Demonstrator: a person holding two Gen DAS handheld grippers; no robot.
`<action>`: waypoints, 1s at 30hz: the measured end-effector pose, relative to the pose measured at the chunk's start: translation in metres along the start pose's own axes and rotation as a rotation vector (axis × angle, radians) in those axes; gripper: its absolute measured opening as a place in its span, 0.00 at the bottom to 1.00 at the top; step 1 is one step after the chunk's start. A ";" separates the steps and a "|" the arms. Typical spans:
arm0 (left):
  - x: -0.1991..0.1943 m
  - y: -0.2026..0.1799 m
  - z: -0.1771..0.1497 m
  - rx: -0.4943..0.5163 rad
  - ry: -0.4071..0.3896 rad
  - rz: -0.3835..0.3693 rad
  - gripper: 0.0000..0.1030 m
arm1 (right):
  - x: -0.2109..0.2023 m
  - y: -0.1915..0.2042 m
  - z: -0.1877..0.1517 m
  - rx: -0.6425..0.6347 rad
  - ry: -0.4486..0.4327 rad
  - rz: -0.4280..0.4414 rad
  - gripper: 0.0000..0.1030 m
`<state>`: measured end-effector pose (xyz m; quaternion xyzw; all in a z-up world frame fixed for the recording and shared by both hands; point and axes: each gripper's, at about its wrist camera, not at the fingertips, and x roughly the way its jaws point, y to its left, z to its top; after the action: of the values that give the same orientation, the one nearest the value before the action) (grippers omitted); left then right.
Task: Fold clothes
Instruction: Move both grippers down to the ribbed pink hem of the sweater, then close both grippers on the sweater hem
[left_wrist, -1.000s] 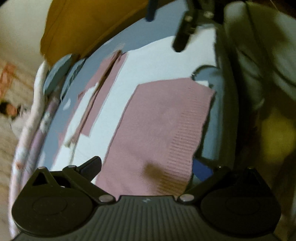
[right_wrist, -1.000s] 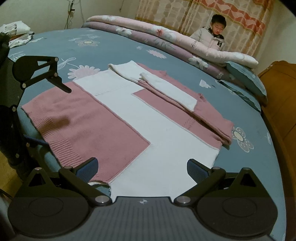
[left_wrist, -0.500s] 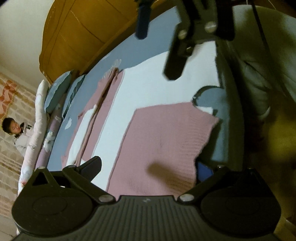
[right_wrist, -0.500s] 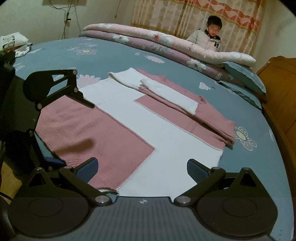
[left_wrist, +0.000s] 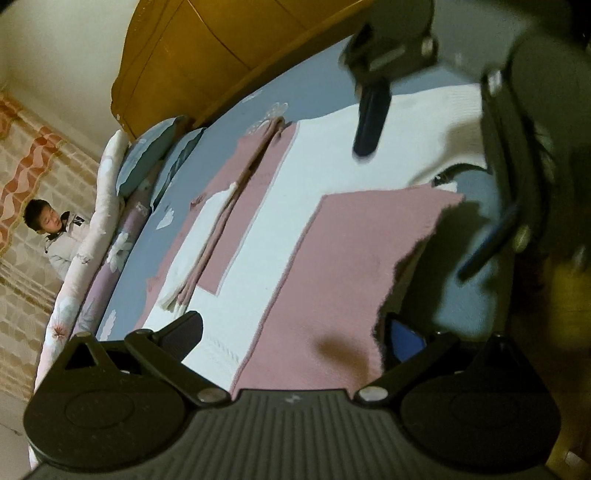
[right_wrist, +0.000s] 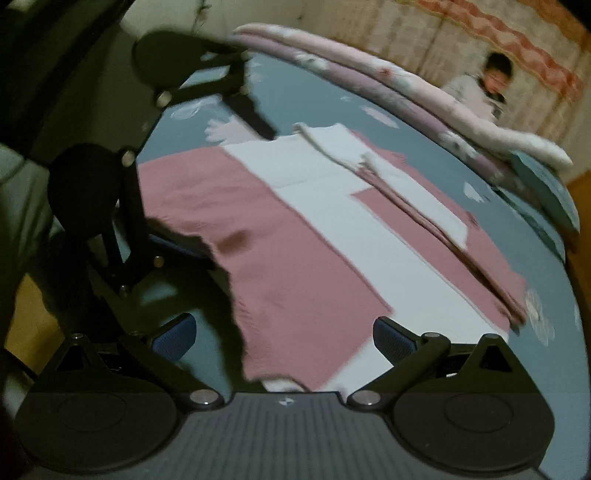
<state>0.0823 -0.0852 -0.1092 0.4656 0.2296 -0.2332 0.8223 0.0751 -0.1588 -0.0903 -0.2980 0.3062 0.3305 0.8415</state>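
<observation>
We hold the left gripper (left_wrist: 291, 332) and right gripper (right_wrist: 282, 334), jaws spread, over the pink-and-white sweater (right_wrist: 295, 236) on the bed (right_wrist: 509, 221).

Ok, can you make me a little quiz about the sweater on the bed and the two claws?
1. True or false: the pink and white knitted sweater lies spread flat on the blue flowered bedsheet.
2. Which is open: A) only the left claw, B) only the right claw, C) both?
3. Fill in: the brown wooden headboard stands behind two blue ____.

Key: 1 true, with its sleeves already folded onto the body. 2 C, both claws have their fingers apart, empty, above the sweater's hem at the near edge of the bed. 3 pillows.
</observation>
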 end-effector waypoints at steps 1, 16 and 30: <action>0.000 0.000 -0.001 -0.004 -0.001 -0.003 0.99 | 0.007 0.006 0.003 -0.023 0.013 -0.005 0.92; 0.007 -0.014 -0.004 -0.035 0.038 -0.054 0.68 | 0.022 0.018 0.010 -0.086 0.036 -0.104 0.13; 0.006 0.007 -0.016 -0.092 0.075 0.071 0.62 | 0.034 0.016 -0.024 -0.162 0.099 -0.383 0.33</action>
<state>0.0884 -0.0689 -0.1158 0.4438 0.2540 -0.1752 0.8413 0.0755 -0.1535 -0.1349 -0.4331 0.2572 0.1731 0.8464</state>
